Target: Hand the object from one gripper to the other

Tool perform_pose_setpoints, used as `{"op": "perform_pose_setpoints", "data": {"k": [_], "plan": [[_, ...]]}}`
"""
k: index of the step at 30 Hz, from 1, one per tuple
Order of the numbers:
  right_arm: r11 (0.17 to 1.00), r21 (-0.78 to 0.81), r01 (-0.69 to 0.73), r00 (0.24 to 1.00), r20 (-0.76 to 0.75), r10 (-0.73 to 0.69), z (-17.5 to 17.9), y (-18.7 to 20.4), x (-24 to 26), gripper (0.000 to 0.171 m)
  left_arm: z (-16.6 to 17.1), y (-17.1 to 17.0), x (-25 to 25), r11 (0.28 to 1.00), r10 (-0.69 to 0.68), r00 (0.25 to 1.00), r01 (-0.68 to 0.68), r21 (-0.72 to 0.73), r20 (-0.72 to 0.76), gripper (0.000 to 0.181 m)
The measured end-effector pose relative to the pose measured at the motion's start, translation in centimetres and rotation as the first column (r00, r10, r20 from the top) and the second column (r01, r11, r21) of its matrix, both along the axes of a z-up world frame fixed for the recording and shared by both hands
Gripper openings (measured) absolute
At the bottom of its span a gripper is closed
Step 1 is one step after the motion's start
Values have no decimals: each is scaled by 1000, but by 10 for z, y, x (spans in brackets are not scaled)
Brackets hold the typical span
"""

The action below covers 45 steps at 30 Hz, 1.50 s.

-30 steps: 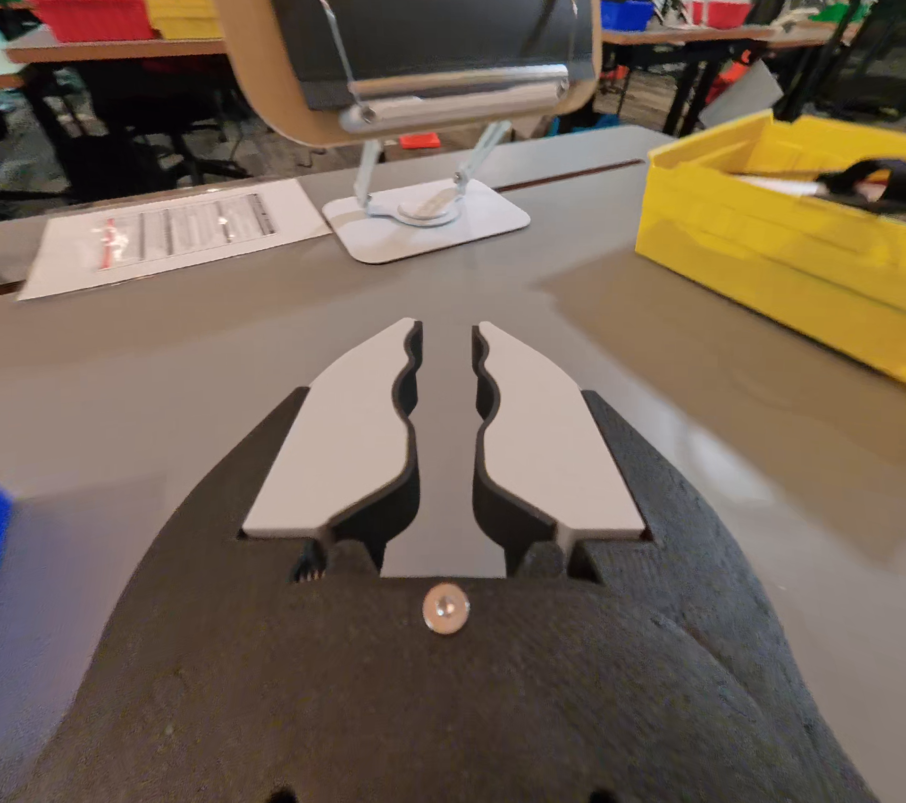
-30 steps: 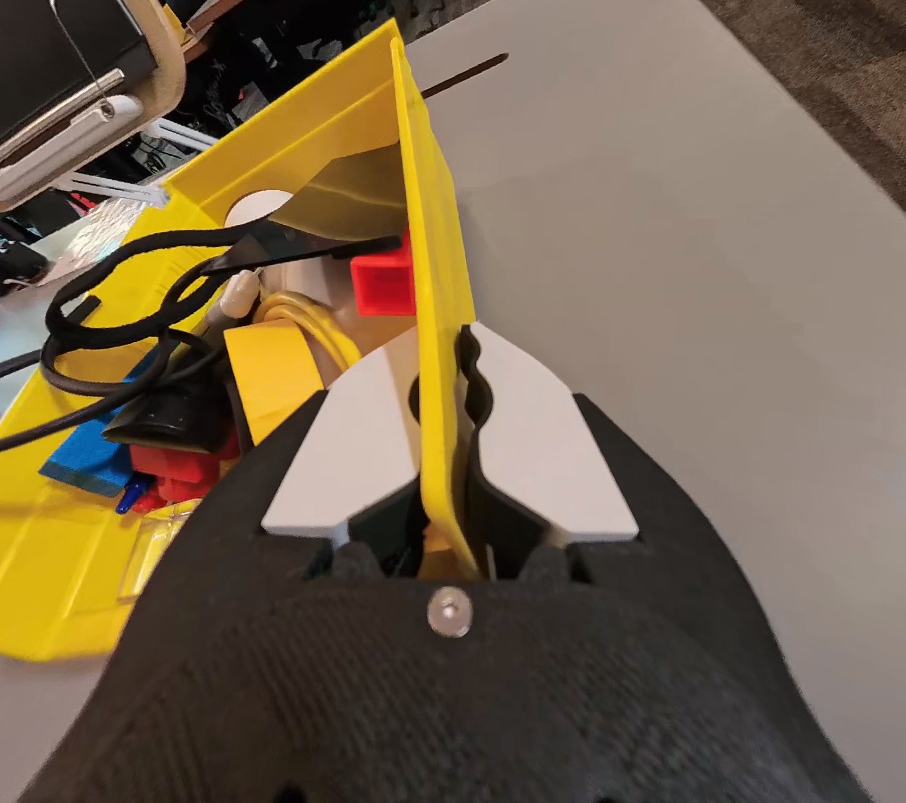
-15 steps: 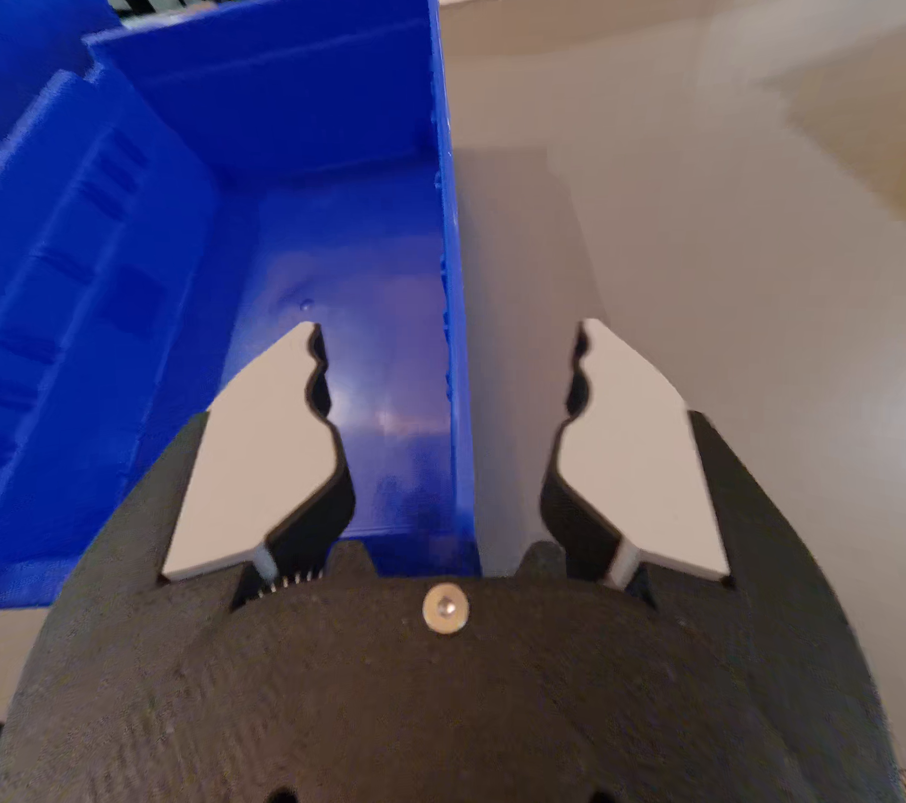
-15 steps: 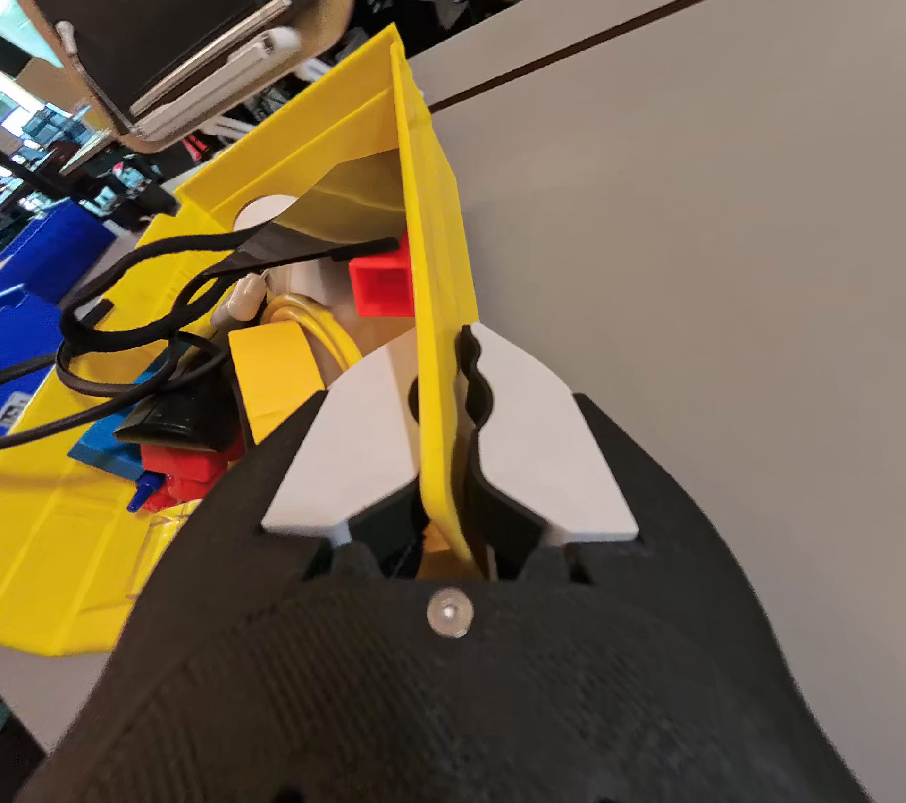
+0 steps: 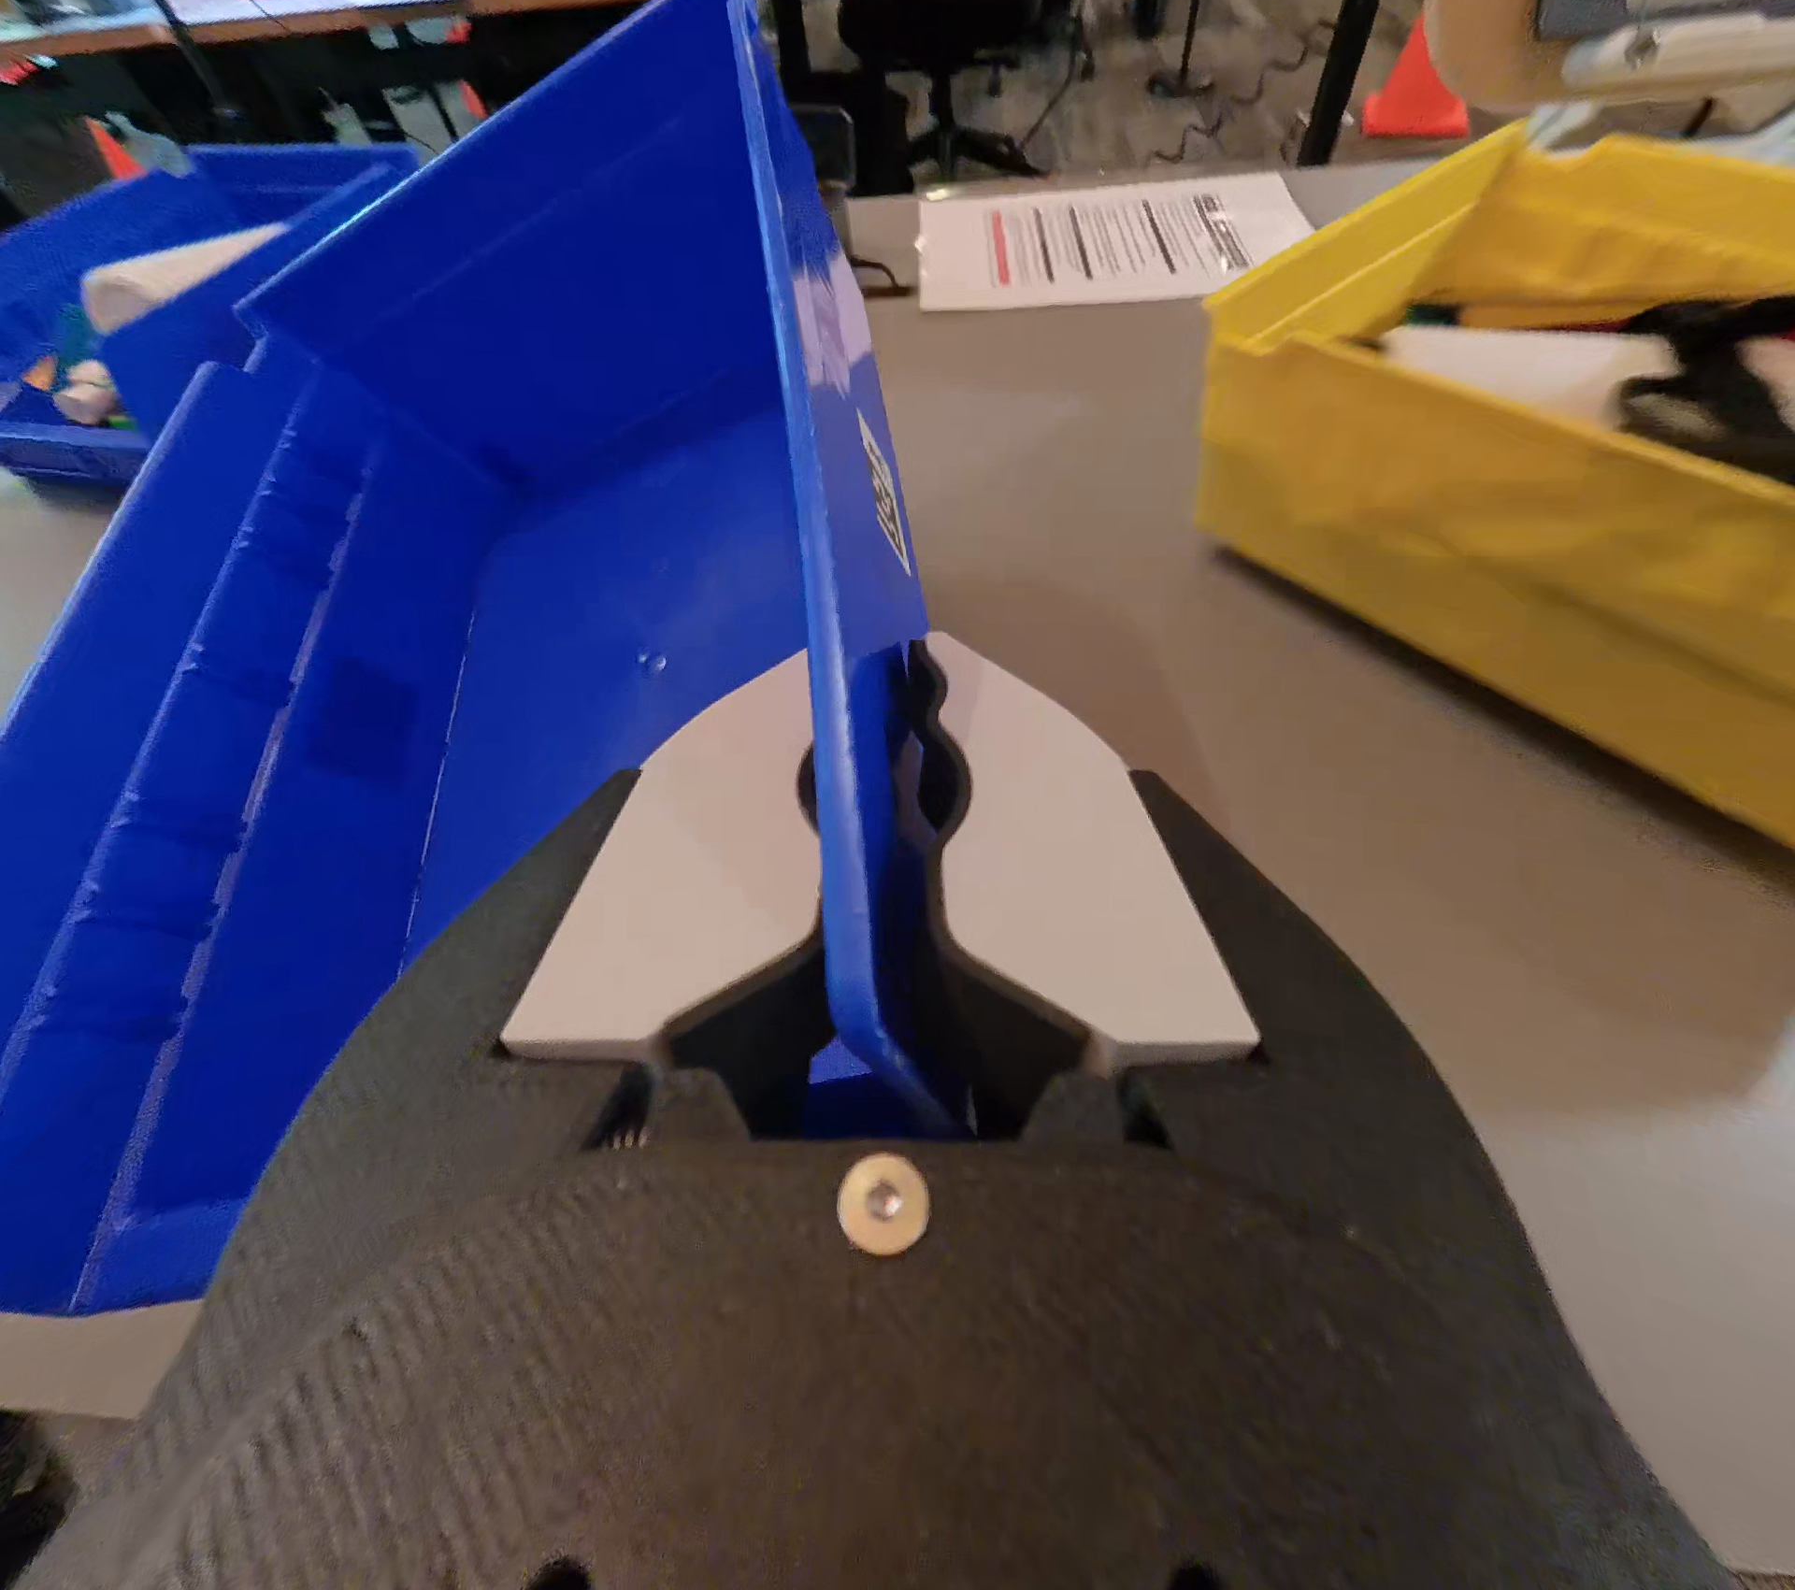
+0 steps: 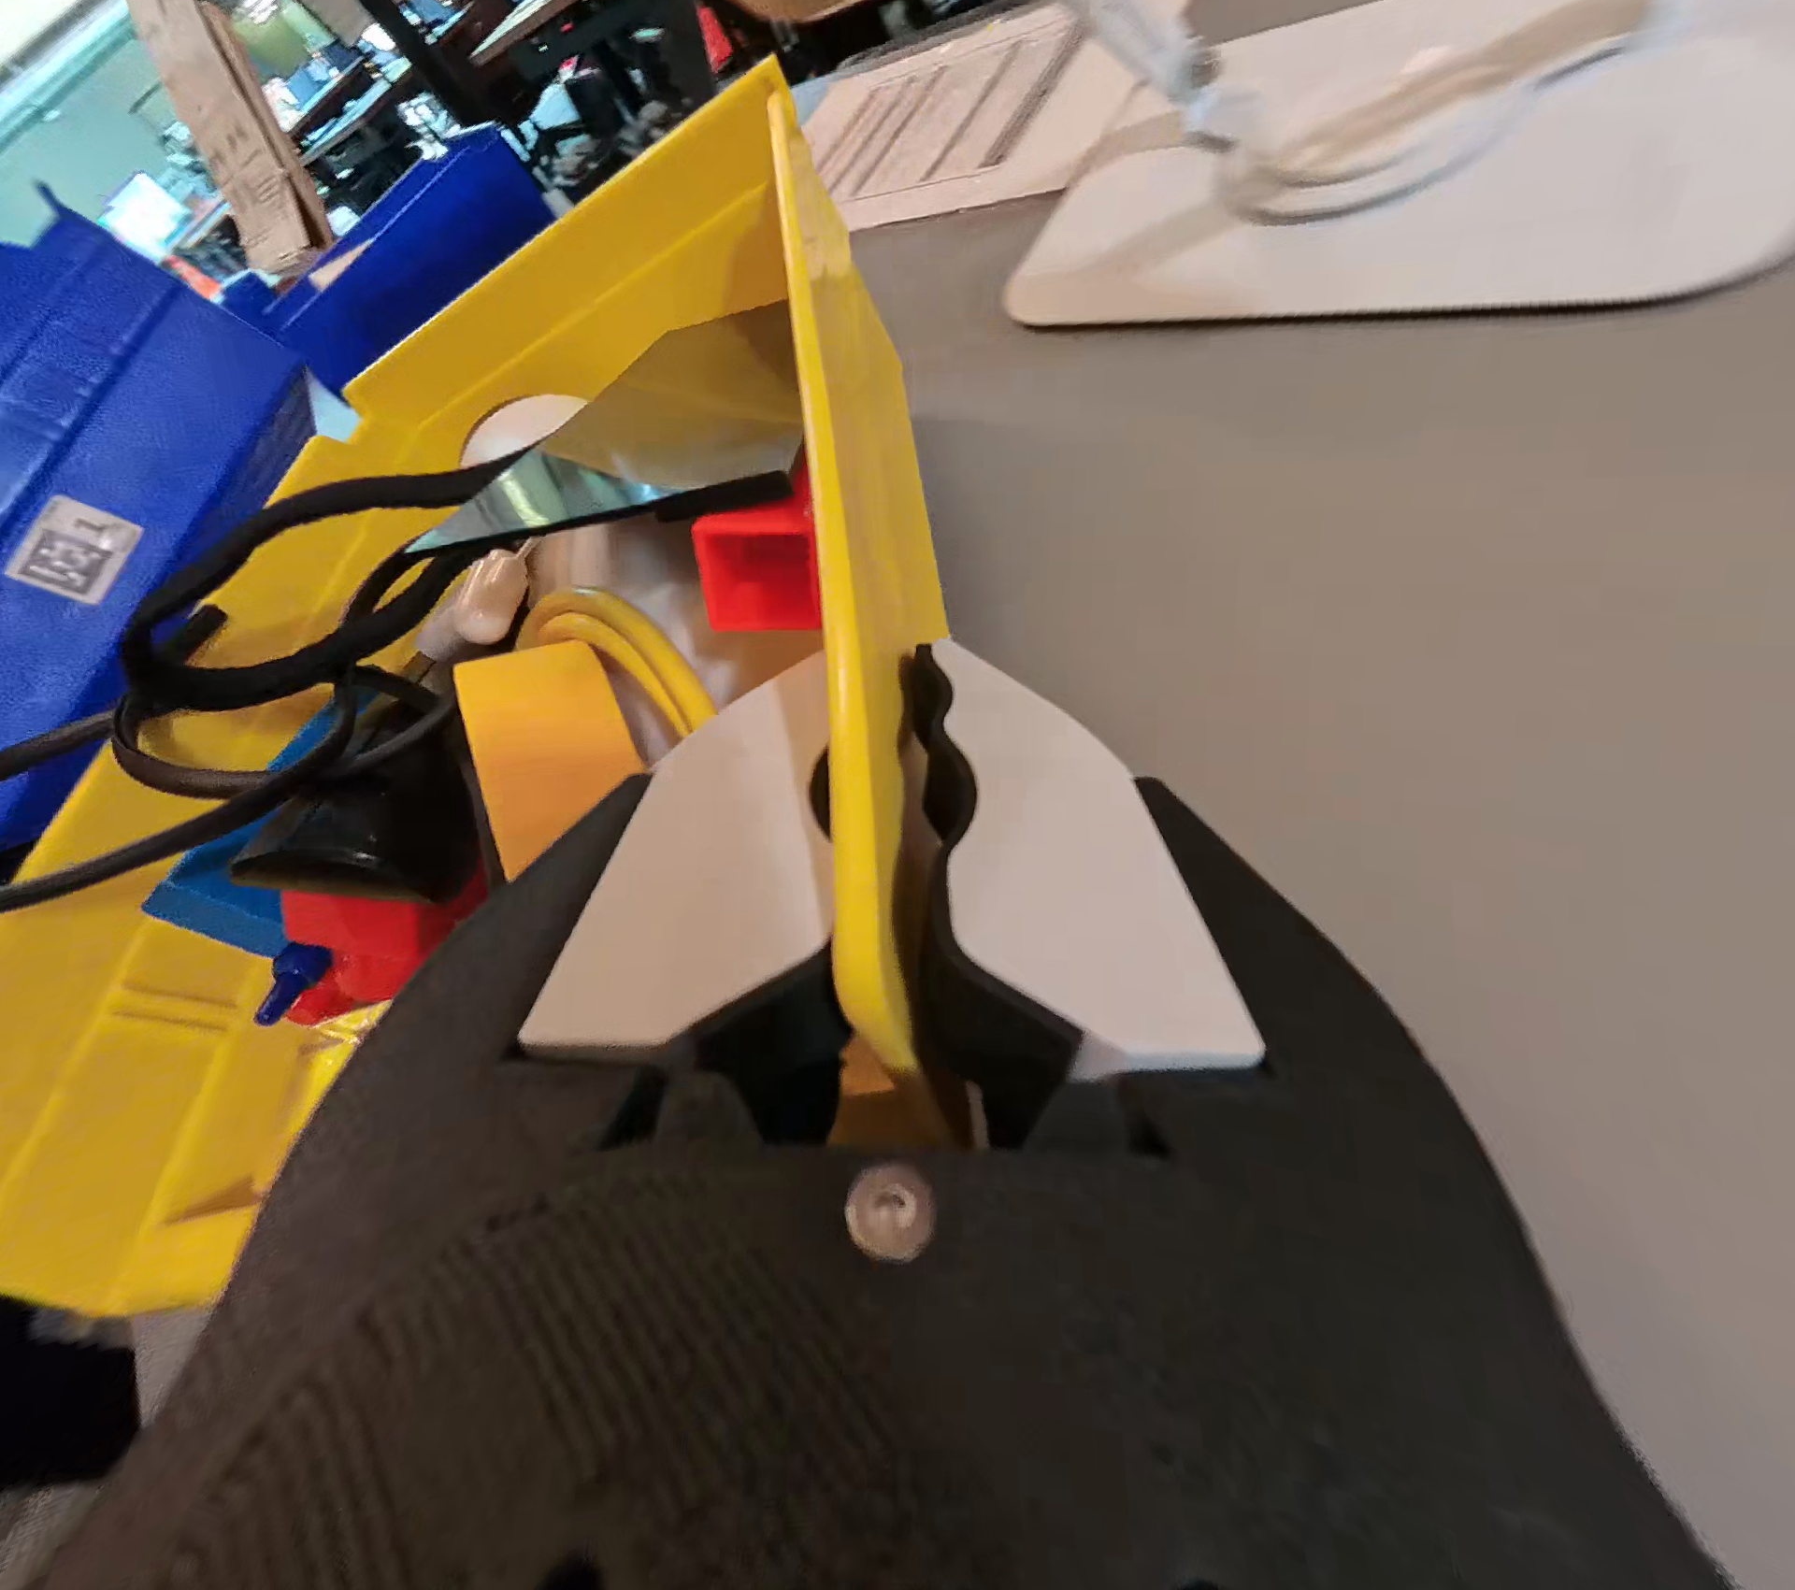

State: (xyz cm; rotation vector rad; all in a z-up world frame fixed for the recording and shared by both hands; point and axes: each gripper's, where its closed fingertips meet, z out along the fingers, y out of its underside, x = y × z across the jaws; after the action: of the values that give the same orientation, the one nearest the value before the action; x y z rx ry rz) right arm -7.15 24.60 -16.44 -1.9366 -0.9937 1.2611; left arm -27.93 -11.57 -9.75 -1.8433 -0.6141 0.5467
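Note:
My left gripper (image 5: 869,669) is shut on the right side wall of an empty blue bin (image 5: 583,397) that rests on the grey table. My right gripper (image 6: 874,664) is shut on the right side wall of a yellow bin (image 6: 602,300). That bin holds a black cable (image 6: 253,669), a red block (image 6: 758,562), a yellow roll (image 6: 534,728), a blue piece (image 6: 204,893) and other small items. The yellow bin also shows in the left wrist view (image 5: 1457,533), to the right of the blue bin. A blue bin (image 6: 126,417) lies just left of the yellow bin.
A printed paper sheet (image 5: 1107,242) lies at the table's far side. A white stand base (image 6: 1408,223) carrying a tablet stands beyond the yellow bin. A second blue bin (image 5: 58,261) with items sits far left. An orange cone (image 5: 1413,87) and other tables stand behind. Spacing between my two grippers at the tips: around 45 cm.
My left gripper swung to the blue bin, straddled its right wall open, then shut on it. My right gripper stayed shut on the yellow bin's wall and carried it left toward the blue bins.

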Motion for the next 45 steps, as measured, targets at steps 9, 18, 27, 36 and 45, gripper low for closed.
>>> {"op": "perform_pose_setpoints", "data": {"k": [9, 18, 27, 36, 45], "plan": [[997, -33, 63, 997, -42, -64, -13, -105, -158, 18, 27, -31, -15, 991, 133, 983, -130, 32, -127, 10], [963, 179, -200, 977, 112, 182, -10, -246, -202, 45, 61, -50, -9, 977, 207, 961, -193, 89, -186, 10], [874, 379, -304, 945, 236, 227, -6, -291, -182, 50, 116, -32, 41, 987, 113, 948, -74, 140, -296, 10], [920, 152, -362, 930, 127, 345, 20, -246, -91, 80, 131, 30, 109, 970, -127, 949, 180, 162, -289, 10], [890, 383, 249, 957, 44, -287, 22, -7, 135, 76, 108, 175, 280, 685, -693, 699, 715, 144, -176, 10]]}}
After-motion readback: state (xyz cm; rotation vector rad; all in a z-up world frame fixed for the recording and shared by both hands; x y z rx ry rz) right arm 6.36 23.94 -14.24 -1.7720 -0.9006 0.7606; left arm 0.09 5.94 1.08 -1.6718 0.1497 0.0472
